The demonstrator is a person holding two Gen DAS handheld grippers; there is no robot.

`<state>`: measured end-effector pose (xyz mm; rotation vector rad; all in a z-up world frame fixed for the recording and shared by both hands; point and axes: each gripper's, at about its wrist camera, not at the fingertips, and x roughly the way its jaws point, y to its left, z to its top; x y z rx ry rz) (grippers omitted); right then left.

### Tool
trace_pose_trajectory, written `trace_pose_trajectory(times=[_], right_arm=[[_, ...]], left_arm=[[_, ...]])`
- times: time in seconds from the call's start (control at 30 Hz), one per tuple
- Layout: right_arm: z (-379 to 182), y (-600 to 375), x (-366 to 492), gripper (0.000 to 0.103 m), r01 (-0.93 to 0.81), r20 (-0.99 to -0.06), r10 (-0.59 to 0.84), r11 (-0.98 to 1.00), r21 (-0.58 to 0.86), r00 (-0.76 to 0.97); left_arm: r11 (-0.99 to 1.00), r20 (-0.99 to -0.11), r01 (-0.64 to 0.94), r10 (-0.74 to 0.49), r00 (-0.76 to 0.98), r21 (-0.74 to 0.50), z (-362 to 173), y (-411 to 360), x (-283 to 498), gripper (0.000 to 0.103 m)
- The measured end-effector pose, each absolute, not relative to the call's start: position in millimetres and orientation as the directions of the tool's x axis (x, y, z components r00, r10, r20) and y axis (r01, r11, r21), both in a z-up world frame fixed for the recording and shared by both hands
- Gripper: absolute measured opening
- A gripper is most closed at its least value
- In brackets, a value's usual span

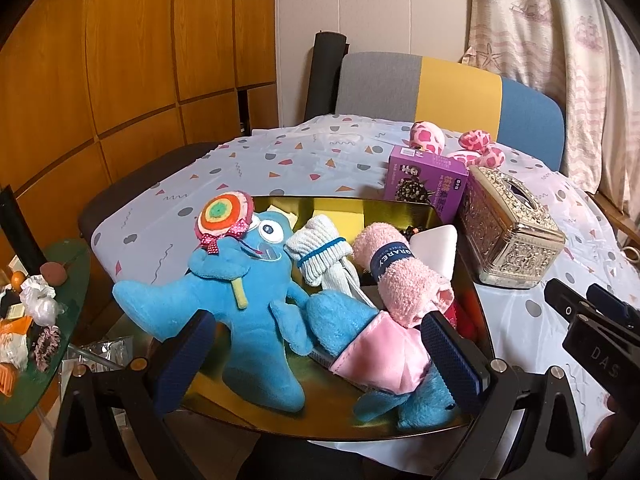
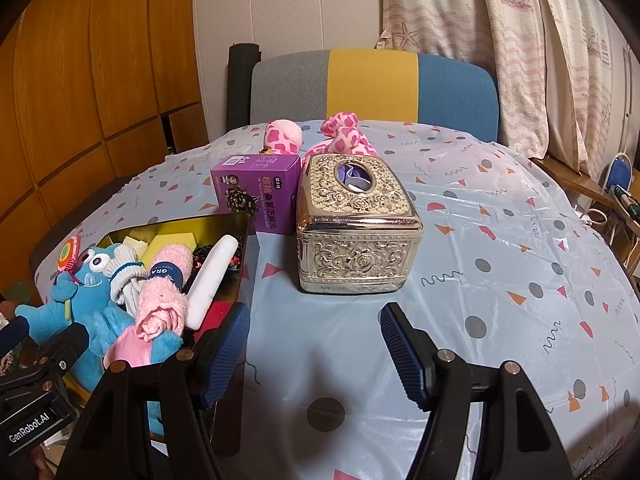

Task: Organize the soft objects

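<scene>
A blue plush monster with a lollipop and pink shorts lies in the gold tray, over its near rim. Beside it lie a rolled pink towel, a white sock bundle and a white pad. My left gripper is open, its fingers on either side of the plush's legs, not closed on them. My right gripper is open and empty over the tablecloth, right of the tray. A pink spotted plush lies at the far table edge.
A purple box and an ornate silver tissue box stand right of the tray. A grey, yellow and blue chair stands behind the table. A green side table with clutter is at the left.
</scene>
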<state>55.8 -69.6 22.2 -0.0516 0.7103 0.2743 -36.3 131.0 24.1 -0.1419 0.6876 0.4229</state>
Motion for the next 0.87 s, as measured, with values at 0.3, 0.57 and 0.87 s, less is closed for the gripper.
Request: trace_pose_trajectory(times=[0.3, 0.57, 0.87], right_arm=[[21.3, -69.9, 55.1, 0.069, -0.266, -0.651, 0.231, 0.963, 0.045, 0.724], [20.8, -69.9, 55.3, 0.069, -0.265, -0.653, 0.229, 0.963, 0.044, 0.722], [15.4, -70.7, 57.2, 0.069, -0.262, -0.666, 0.227, 0.964, 0.049, 0.710]], left_arm=[[0.903, -0.643, -0.428, 0.335, 0.689, 0.012, 23.8, 132.1, -36.7, 0.103], [0.903, -0.640, -0.430, 0.333, 0.692, 0.005, 24.6, 133.2, -38.5, 0.103], [0.901, -0.637, -0.433, 0.336, 0.694, 0.004, 23.4, 134.8, -38.6, 0.102]])
